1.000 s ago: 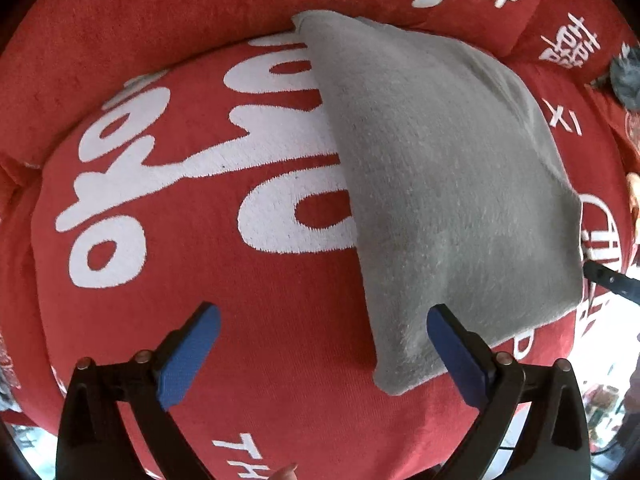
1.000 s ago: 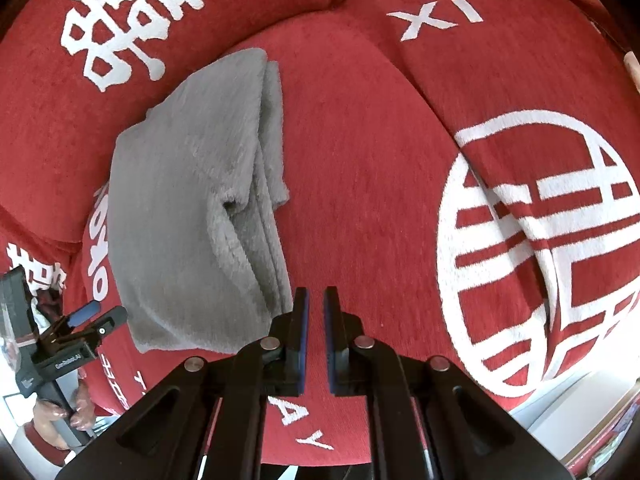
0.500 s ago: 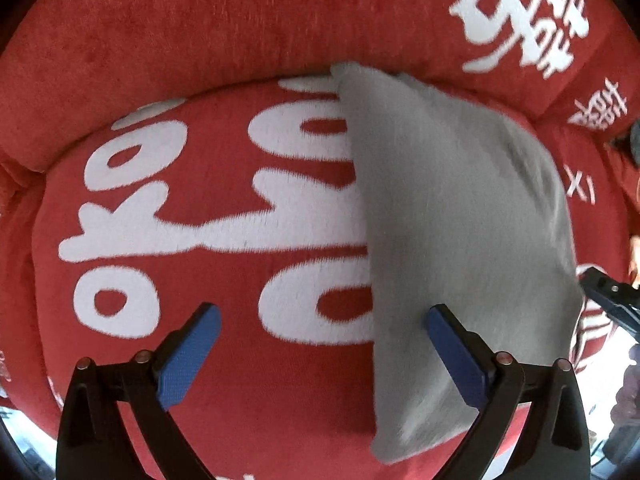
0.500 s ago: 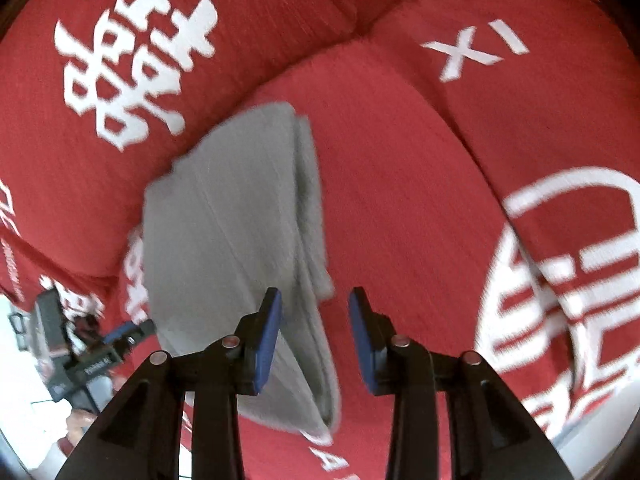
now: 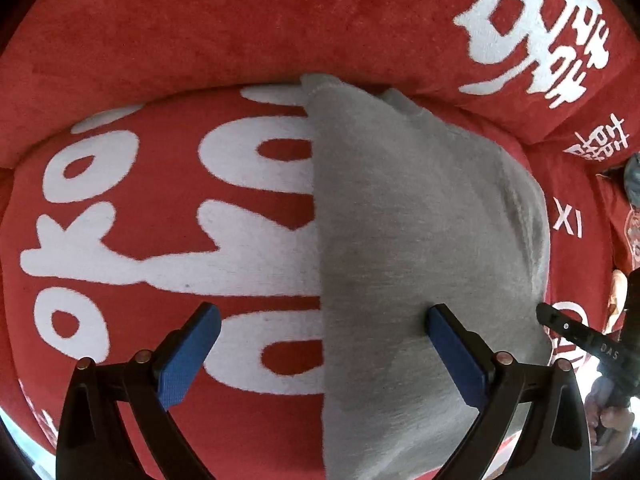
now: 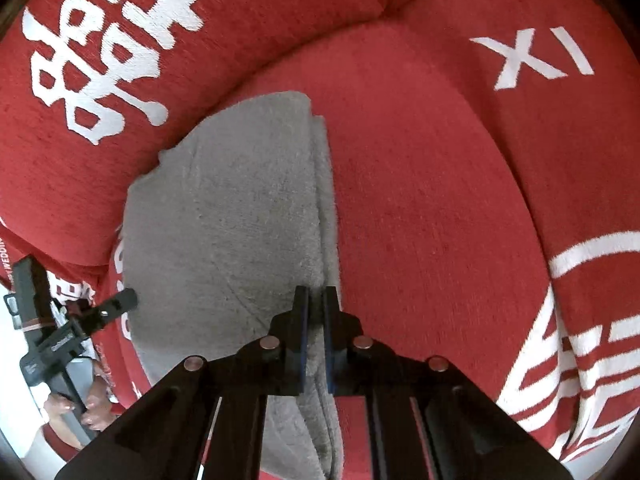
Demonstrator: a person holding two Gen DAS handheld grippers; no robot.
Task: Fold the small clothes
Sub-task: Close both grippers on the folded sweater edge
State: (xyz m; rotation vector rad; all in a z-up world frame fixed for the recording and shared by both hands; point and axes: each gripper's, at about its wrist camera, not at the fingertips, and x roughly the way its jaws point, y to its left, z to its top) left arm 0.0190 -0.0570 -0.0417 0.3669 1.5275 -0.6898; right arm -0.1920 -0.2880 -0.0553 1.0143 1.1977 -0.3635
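Observation:
A folded grey garment (image 5: 420, 220) lies flat on a red seat cushion (image 5: 160, 240) with white lettering. My left gripper (image 5: 322, 312) hovers open and wide over the garment's straight left edge, one blue pad above the cushion and the other above the grey fabric, with nothing pinched. In the right wrist view the same grey garment (image 6: 224, 220) shows its layered right edge running between the pads of my right gripper (image 6: 316, 296), which is shut on that edge near the front corner.
The red backrest (image 5: 280, 20) with large white characters rises right behind the garment. A second red cushion (image 6: 560, 200) adjoins on the right. A person's hand (image 6: 72, 404) holds the left gripper at the sofa's front edge.
Both grippers moved toward the garment and lower. The right gripper opened, slid over the garment's right edge and closed on it. The left gripper stayed open and now straddles the left edge.

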